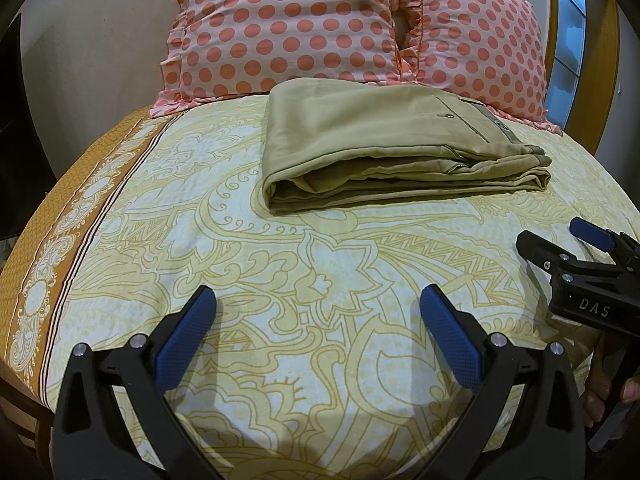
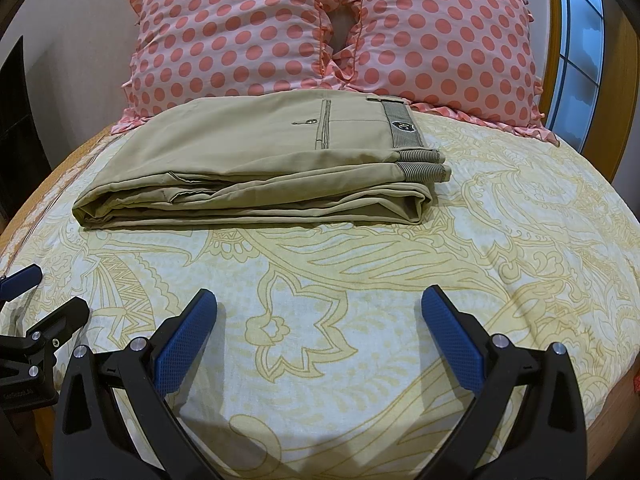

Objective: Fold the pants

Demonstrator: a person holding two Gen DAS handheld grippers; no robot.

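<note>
Fingers (image 1: pixel 188 332) of the left gripper (image 1: pixel 318 312) and of the right gripper (image 2: pixel 318 312) are spread apart, grasping nothing, over the bed (image 2: pixel 360 280). Folded khaki pants (image 2: pixel 256 168) lie near the head edge, just before two polka-dot pillows (image 2: pixel 332 28). "DAS" reads on the right gripper's body. A yellow floral sheet (image 1: pixel 280 264) covers the bed.

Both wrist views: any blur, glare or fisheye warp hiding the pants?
Left wrist view: sharp, strong barrel warp bows the bed, dark vignette at the corners; pants evenly lit, no glare; soft shadows under the open left gripper. Right wrist view: same warp, pants crisp down to the waistband; blue window bright at the right edge; right gripper open.
</note>
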